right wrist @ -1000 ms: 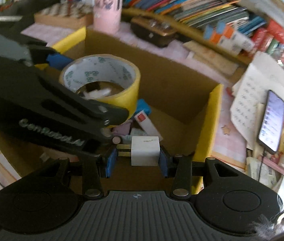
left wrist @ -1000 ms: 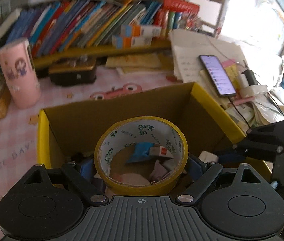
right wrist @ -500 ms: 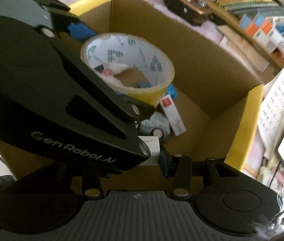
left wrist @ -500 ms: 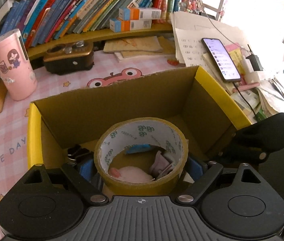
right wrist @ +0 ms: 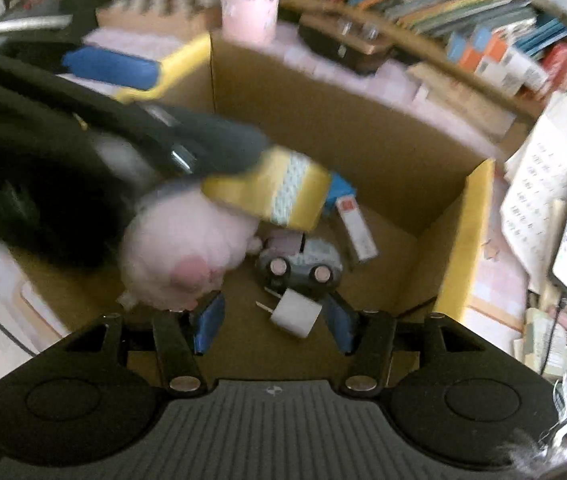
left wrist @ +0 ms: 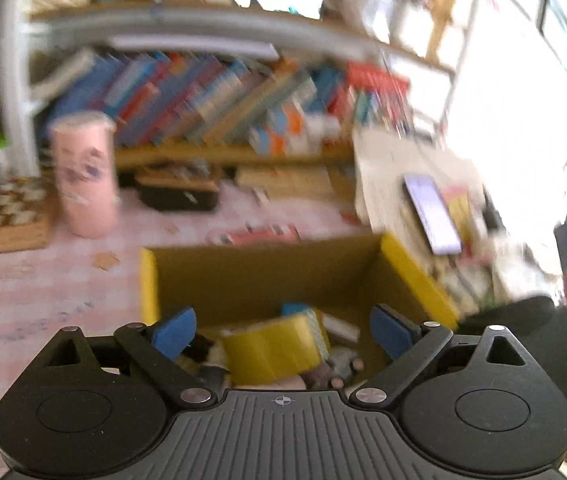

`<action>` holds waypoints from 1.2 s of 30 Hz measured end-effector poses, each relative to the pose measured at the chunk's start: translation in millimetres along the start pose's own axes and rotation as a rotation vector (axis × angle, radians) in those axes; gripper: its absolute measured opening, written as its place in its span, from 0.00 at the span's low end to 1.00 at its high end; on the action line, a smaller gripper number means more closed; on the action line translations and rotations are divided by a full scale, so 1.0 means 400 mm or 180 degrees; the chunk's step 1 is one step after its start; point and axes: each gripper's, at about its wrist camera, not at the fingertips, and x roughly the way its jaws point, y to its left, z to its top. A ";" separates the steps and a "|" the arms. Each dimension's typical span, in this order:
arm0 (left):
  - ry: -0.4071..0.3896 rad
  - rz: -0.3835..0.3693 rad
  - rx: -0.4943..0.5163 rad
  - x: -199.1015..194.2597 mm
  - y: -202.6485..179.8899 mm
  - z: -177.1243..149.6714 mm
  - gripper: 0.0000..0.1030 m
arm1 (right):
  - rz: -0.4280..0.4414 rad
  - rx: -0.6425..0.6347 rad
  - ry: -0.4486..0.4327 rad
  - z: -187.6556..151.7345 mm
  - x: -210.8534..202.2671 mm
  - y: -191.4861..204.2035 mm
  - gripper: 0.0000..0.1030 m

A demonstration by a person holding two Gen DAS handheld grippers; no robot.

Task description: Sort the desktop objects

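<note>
Left tool (left wrist: pixel 283 330) spread wide, empty; stiff, light yellow tape roll (left wrist: pixel 275 346) lies below it in the yellow-edged cardboard box (left wrist: pixel 415 276). Right tool (right wrist: pixel 273 318) wide; small white charger plug (right wrist: pixel 295 314) loose between its pads: light, hard, slippery, so grip its flat sides.

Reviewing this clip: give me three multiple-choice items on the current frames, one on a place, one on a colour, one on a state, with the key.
1. Where is the yellow tape roll?
A. in the cardboard box
B. on the bookshelf
C. beside the phone

2. What colour are the left gripper finger pads?
A. red
B. blue
C. green

3. How does the right gripper stand?
A. shut on the white charger plug
B. open, the plug loose between its fingers
C. shut on nothing

Key: A, the roll lies among the box's contents; B, both pads show blue; B, gaps flank the plug.
</note>
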 end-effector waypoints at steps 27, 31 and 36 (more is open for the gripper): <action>-0.0534 0.1372 0.0184 -0.518 0.123 -0.403 1.00 | -0.0943 0.1298 -0.1758 -0.292 -0.285 0.408 0.79; -0.0472 0.1383 0.0183 -0.559 0.119 -0.457 1.00 | -0.0940 0.1314 -0.1735 -0.347 -0.294 0.487 0.80; -0.0378 0.1372 0.0172 -0.596 0.127 -0.508 1.00 | -0.0931 0.1322 -0.1660 -0.397 -0.299 0.562 0.83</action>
